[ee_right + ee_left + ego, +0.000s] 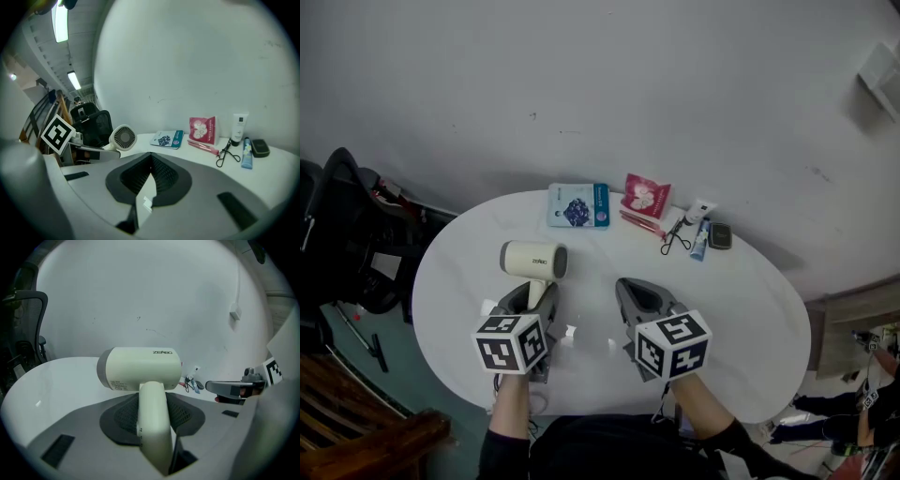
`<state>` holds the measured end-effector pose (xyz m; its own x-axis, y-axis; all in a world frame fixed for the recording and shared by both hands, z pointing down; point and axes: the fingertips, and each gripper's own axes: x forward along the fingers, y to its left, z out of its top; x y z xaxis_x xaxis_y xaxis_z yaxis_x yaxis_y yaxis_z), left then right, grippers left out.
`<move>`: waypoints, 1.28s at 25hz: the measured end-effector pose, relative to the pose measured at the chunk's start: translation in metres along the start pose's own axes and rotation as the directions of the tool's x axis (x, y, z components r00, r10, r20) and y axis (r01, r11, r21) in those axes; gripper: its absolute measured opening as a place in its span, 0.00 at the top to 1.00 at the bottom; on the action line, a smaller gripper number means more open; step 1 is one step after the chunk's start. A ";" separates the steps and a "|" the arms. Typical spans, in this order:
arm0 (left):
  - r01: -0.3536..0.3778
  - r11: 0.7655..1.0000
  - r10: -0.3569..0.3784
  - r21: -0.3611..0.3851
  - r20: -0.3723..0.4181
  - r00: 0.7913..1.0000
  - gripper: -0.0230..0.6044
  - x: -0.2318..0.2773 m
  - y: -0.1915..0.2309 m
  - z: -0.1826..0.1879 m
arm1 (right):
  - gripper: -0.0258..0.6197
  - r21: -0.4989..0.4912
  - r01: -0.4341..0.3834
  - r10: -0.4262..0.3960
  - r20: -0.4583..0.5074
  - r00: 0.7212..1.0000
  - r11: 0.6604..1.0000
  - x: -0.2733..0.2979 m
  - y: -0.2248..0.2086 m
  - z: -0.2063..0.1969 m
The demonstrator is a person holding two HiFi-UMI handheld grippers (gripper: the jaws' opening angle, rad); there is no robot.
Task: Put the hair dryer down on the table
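Note:
A cream hair dryer [534,260] with a grey rear cap is over the left part of the white oval table [750,319]. Its barrel lies crosswise and its handle [153,423] runs back between the jaws of my left gripper [536,292], which is shut on the handle. Whether the dryer rests on the tabletop I cannot tell. My right gripper [630,286] hovers beside it to the right, jaws together with nothing between them. In the right gripper view the dryer's round grille [123,137] shows to the left.
Along the table's far edge lie a blue packet [578,205], a red packet [646,195], a pink stick [642,223], an eyelash curler [675,239], two tubes [700,225] and a dark case [720,234]. A black chair [337,225] stands left of the table.

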<state>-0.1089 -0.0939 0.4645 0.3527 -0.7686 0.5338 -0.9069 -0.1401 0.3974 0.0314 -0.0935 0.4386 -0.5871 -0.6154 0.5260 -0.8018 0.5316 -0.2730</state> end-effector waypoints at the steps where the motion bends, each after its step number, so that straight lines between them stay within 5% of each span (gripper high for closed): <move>1: -0.002 1.000 0.002 -0.001 -0.010 1.000 0.70 0.004 0.001 -0.002 | 0.96 0.002 0.000 0.000 -0.007 1.000 1.000 0.003 -0.002 -0.001; 32: 0.002 0.999 0.005 0.040 -0.177 0.984 0.70 0.089 0.003 -0.024 | 0.96 0.059 0.033 -0.026 -0.119 0.993 0.998 0.044 -0.034 -0.029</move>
<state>-0.0746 -0.1475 0.5310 0.3832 -0.6466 0.6596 -0.9147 -0.1660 0.3685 0.0359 -0.1219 0.4938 -0.5489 -0.5551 0.6250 -0.8258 0.4762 -0.3023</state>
